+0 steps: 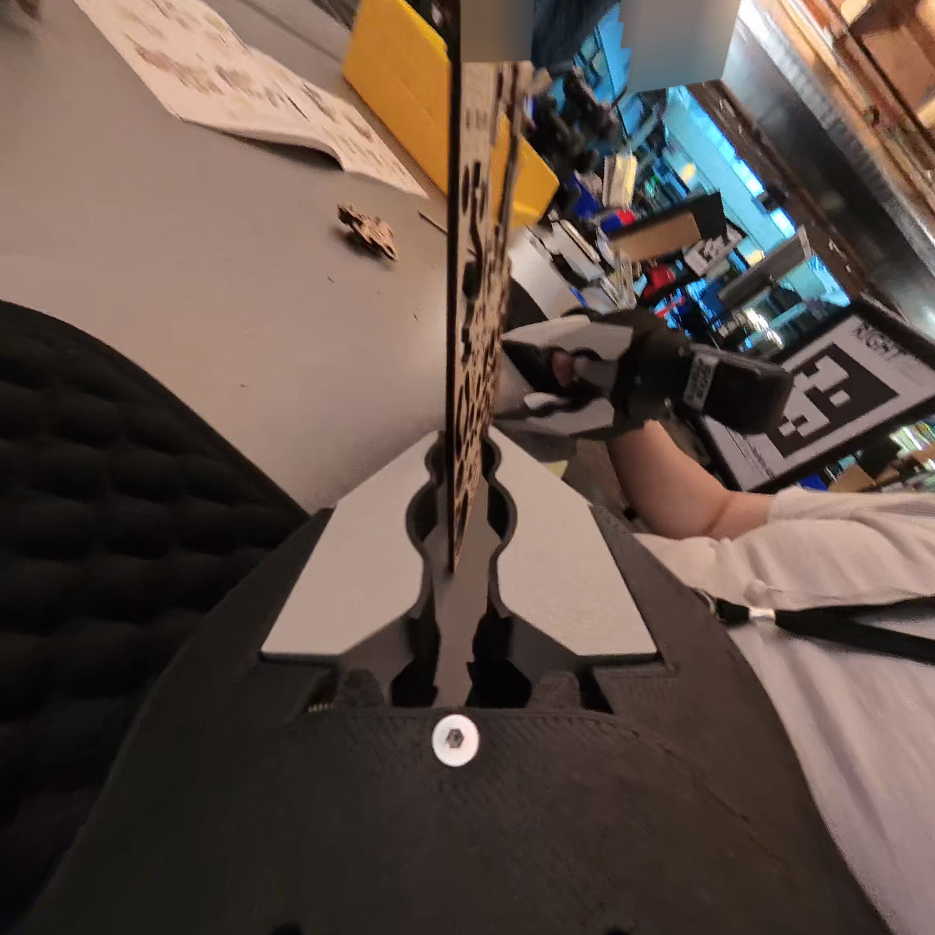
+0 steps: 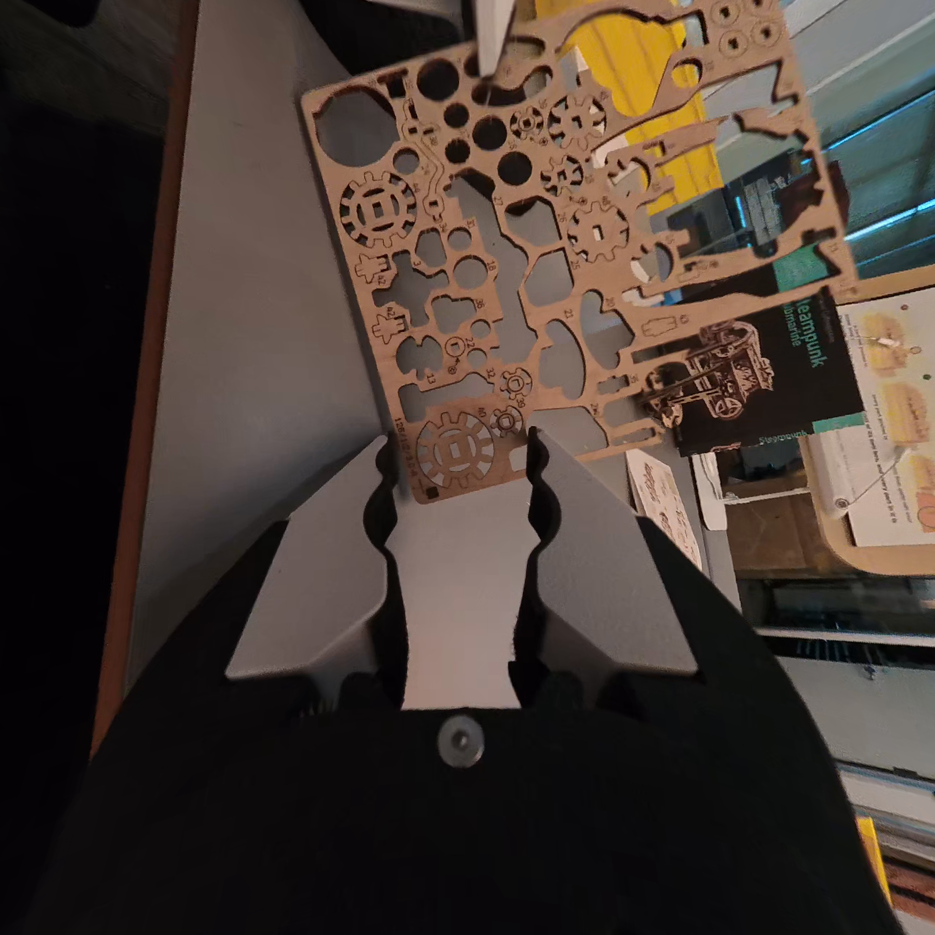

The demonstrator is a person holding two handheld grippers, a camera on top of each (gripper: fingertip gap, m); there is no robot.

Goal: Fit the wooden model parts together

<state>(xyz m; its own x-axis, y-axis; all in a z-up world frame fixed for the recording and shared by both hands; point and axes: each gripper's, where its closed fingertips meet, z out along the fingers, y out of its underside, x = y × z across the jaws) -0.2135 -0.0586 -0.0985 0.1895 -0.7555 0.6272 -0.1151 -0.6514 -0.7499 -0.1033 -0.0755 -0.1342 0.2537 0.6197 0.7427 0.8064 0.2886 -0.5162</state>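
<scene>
A thin wooden sheet (image 1: 480, 283) of laser-cut gears and parts, with many empty cut-outs, stands edge-on in the left wrist view. My left gripper (image 1: 463, 440) is shut on its edge and holds it above the grey table (image 1: 202, 303). In the right wrist view the sheet (image 2: 458, 407) faces me flat, with the left gripper's finger (image 2: 491, 45) at its top edge. My right gripper (image 2: 458, 445) is open, and the sheet's near corner, with a large uncut gear (image 2: 473, 430), lies between its fingertips. It also shows in the left wrist view (image 1: 511, 372), held by a gloved hand.
A small wooden sub-assembly (image 1: 367, 232) lies on the table. An open instruction booklet (image 1: 227, 86) and a yellow object (image 1: 399, 76) lie farther back. A dark model box (image 2: 759, 364) and a tray with a printed sheet (image 2: 885, 405) are at the right. Cluttered shelves stand beyond. The grippers' ends are close to 12 cm from one another.
</scene>
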